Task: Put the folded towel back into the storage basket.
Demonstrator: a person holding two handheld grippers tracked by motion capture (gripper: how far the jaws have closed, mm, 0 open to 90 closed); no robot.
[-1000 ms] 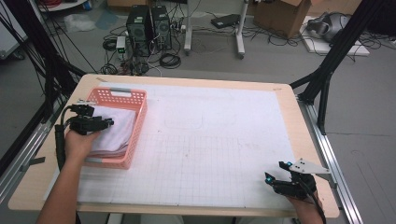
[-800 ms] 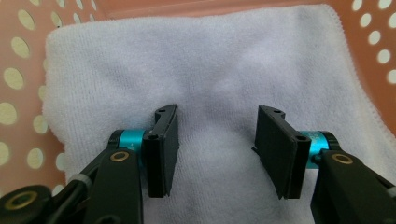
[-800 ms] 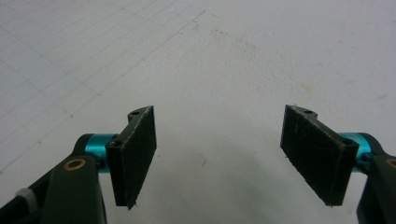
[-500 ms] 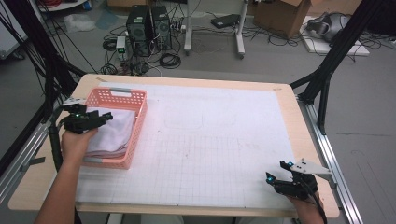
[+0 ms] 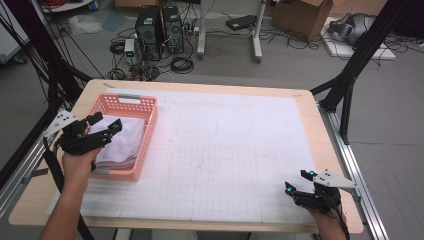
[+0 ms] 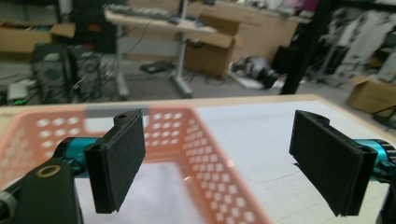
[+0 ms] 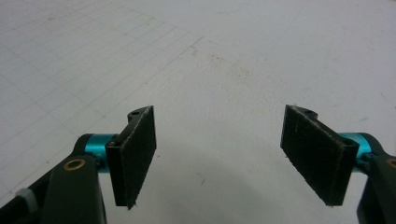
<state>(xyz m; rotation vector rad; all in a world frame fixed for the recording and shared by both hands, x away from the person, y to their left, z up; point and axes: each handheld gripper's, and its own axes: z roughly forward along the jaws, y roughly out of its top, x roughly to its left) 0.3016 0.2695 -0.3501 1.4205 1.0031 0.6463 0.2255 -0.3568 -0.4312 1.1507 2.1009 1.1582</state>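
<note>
**Left gripper clear of the basket, cloth lying inside**

Bottom of the high view first: right gripper (image 5: 299, 186) sits low right on the white grid mat (image 5: 225, 150), near the table's front edge. Its jaws are spread, nothing between them. The right gripper view confirms it: both black pads (image 7: 135, 156) stand wide apart over bare mat (image 7: 224, 70).

Lower left of the high view: the person's left hand (image 5: 77, 165) holds the left gripper (image 5: 106, 124) above the near left part of the pink basket (image 5: 150, 117). Its jaws have just been opening and now stand wide, with nothing between them. In the left gripper view the two pads (image 6: 119, 161) frame the basket's perforated wall (image 6: 196, 140), which is blurred, with white showing below it; hard to tell if that white is cloth or mat.

Folded white cloth (image 5: 122, 145) lies inside the basket, left-centre of the high view. It seems to fill most of the basket floor. The gripper's tips hang over its near left portion; contact not confirmed from this angle.

Mid frame: the mat covers most of the wooden table (image 5: 95, 87), and the basket sits on its left edge.

Top of frame: floor behind the table with two computer towers (image 5: 159, 25), loose cables and a cardboard box (image 5: 305, 17).
</note>
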